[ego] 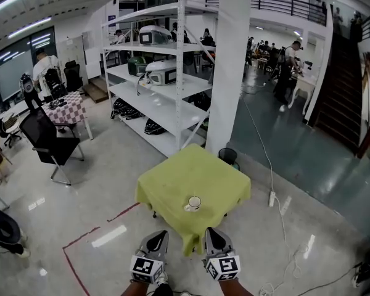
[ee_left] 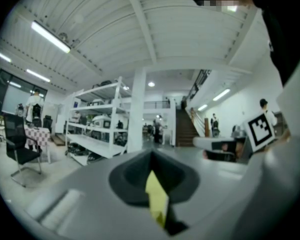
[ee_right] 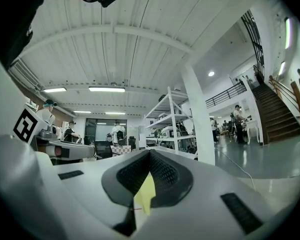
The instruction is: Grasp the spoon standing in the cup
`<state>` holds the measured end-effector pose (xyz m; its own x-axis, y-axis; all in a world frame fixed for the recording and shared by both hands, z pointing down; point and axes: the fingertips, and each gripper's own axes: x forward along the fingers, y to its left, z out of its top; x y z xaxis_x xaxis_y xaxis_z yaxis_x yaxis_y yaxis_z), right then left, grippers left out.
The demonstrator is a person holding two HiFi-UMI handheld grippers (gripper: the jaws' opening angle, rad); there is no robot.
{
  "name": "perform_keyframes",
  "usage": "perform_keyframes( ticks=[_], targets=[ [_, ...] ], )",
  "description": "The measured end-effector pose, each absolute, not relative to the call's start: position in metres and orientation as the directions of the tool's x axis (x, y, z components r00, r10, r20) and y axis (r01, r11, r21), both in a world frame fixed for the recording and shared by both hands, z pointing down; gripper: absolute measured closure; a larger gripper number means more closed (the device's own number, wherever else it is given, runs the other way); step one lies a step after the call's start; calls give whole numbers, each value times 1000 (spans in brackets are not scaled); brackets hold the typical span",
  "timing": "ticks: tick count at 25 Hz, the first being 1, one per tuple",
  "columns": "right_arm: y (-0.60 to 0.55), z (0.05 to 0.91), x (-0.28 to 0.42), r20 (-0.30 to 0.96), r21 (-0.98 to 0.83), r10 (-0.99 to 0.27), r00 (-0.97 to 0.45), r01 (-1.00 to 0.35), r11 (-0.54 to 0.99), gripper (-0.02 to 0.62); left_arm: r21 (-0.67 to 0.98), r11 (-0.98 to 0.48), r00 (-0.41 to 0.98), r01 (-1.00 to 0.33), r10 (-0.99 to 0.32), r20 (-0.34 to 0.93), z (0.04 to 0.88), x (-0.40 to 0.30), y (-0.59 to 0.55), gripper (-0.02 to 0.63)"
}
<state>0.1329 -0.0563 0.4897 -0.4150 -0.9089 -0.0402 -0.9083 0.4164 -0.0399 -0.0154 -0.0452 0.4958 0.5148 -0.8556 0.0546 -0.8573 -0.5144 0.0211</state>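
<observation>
A white cup (ego: 194,203) stands near the front edge of a small table under a yellow-green cloth (ego: 172,184). The spoon in it is too small to make out. Both grippers hover side by side just short of the table's near edge, pointing level at it. My left gripper (ego: 158,236) is shut with nothing in it, and so is my right gripper (ego: 213,233). In the left gripper view the jaws (ee_left: 151,154) meet, and only a sliver of yellow cloth (ee_left: 157,199) shows below them. The right gripper view shows the same: tips (ee_right: 149,151) together over yellow cloth (ee_right: 146,196).
A white shelving rack (ego: 166,73) and a white pillar (ego: 228,73) stand behind the table, with a dark bin (ego: 227,156) at the pillar's foot. A black office chair (ego: 49,143) is at the left. Red tape (ego: 80,245) and a cable with power strip (ego: 272,198) lie on the floor.
</observation>
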Motion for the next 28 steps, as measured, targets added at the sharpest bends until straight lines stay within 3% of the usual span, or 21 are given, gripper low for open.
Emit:
perform_keyframes(
  ticks=[28],
  targets=[
    [-215,476,61,-37,72,-936,-351,-935,348,595,48,-597,598,-801,-801,15,491,-72,-221,600]
  ],
)
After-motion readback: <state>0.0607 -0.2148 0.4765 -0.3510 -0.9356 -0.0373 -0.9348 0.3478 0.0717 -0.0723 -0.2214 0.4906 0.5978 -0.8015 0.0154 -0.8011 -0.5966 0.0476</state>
